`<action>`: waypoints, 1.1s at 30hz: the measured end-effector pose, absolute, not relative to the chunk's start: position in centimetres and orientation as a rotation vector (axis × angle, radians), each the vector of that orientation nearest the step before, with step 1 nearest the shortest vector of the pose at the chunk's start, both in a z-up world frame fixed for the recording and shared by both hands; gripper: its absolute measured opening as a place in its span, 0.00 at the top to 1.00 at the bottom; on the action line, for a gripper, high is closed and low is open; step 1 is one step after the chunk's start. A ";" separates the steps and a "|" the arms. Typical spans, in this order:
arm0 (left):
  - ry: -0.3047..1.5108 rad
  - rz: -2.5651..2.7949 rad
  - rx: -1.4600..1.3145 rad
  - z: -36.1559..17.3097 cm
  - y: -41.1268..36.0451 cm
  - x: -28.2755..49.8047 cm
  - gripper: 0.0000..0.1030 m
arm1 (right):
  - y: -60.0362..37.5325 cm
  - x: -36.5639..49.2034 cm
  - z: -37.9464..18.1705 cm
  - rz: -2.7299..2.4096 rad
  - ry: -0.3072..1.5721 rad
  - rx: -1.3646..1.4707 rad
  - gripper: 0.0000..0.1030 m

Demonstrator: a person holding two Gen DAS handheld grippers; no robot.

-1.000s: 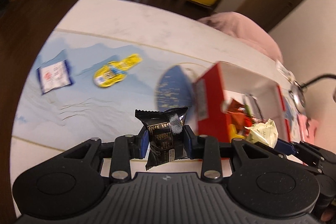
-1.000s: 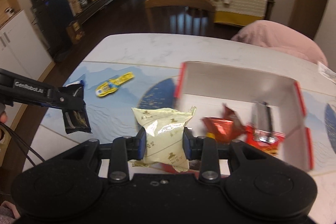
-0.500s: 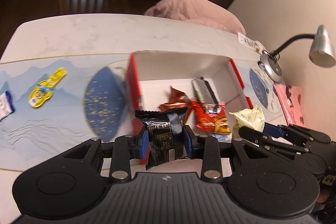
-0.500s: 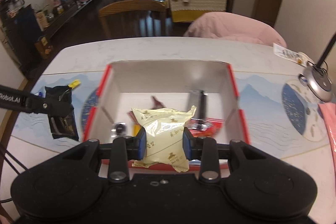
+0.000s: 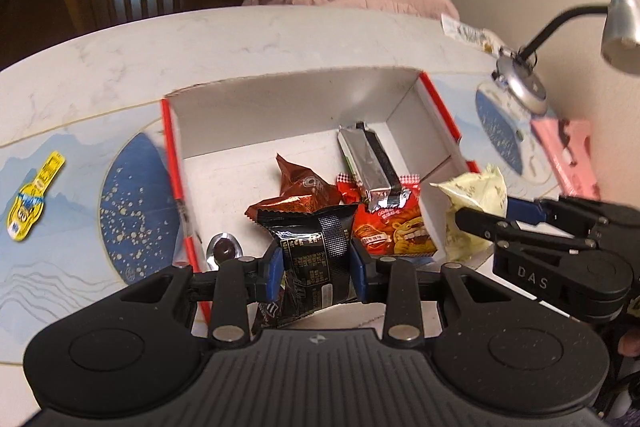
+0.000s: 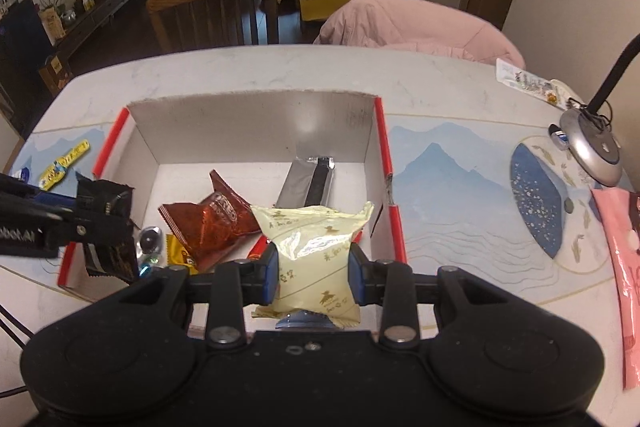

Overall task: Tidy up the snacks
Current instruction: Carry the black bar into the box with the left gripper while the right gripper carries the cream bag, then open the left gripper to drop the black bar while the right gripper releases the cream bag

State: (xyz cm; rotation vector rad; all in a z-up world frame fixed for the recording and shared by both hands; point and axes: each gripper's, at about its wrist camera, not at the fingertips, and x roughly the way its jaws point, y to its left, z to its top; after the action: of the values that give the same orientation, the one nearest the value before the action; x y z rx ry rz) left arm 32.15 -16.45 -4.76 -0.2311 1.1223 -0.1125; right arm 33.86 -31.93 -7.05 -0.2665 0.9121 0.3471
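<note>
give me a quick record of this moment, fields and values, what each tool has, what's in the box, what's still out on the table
left tool: shut on black packet
right tool: shut on pale yellow packet
box: open, red-edged
in box: silver bar, brown packet, red packet
on table outside box: yellow wrapper

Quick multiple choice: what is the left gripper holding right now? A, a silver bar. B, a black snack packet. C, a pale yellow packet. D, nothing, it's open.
B: the left gripper is shut on the black packet above the box, while the pale yellow packet sits in the right gripper and the silver bar lies in the box.
</note>
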 end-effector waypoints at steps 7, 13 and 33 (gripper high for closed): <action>1.185 -0.092 -0.174 -7.3 -17.9 34.2 0.68 | -30.9 35.3 -9.5 0.367 0.960 -0.305 0.68; 1.210 -0.090 -0.133 -9.0 -18.9 35.1 0.68 | -30.5 36.1 -10.9 0.375 0.995 -0.312 0.68; 1.217 -0.108 -0.191 -10.0 -17.9 34.1 0.60 | -30.7 35.1 -10.4 0.415 0.994 -0.267 0.66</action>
State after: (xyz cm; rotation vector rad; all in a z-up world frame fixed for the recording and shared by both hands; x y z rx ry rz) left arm 34.15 -17.94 -10.02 -0.1906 1.2165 -0.1085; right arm 35.05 -30.73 -10.41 -0.2668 0.9935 0.4148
